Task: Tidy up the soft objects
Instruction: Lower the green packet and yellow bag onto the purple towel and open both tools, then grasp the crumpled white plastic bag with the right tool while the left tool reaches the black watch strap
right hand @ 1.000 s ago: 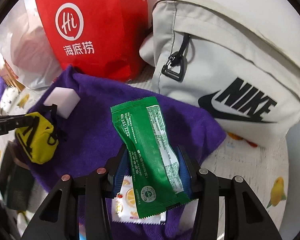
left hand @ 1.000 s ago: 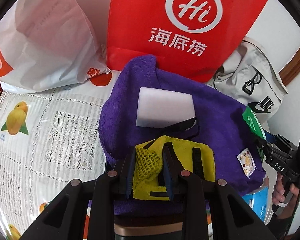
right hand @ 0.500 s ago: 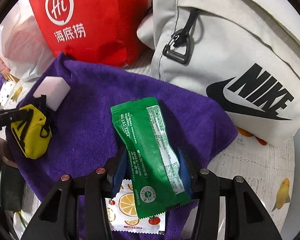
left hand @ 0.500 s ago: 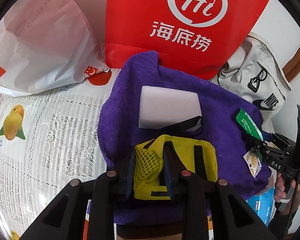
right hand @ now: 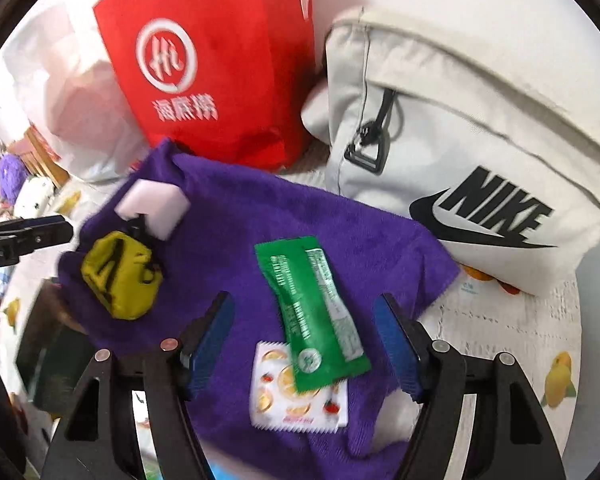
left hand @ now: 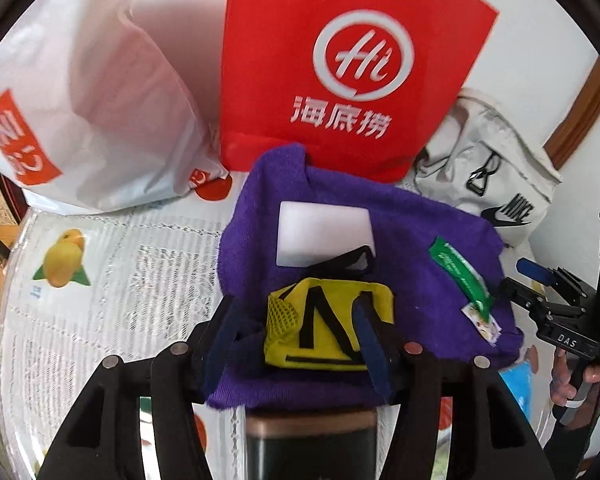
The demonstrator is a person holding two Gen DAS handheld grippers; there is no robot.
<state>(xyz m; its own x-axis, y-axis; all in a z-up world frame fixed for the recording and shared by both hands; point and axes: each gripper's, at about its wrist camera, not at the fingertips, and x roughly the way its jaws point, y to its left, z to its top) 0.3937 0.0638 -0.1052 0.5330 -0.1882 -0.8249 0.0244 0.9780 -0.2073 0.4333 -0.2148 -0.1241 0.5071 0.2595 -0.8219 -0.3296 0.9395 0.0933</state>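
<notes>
A green packet [right hand: 314, 312] is seen lying lengthwise, far-left to near-right, on a purple towel [right hand: 236, 224] between the opening right claw [right hand: 304, 344]; the yellow pouch [left hand: 328, 324] sits released between the opening left claw [left hand: 300, 340].

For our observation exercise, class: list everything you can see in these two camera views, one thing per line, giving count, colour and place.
towel: one, purple, spread on the tablecloth.
sponge block: one, white, on the towel's far part.
mini backpack: one, yellow with black straps, on the towel.
green packet: one, on the towel, overlapping the fruit-print sachet.
fruit-print sachet: one, white.
red bag: one, standing behind the towel.
white plastic bag: one, left of it.
Nike bag: one, off-white, right.
tablecloth: one, white lace, fruit print.
left hand-held gripper: jaws opening, around the backpack.
right hand-held gripper: jaws opening, either side of the packet.
</notes>
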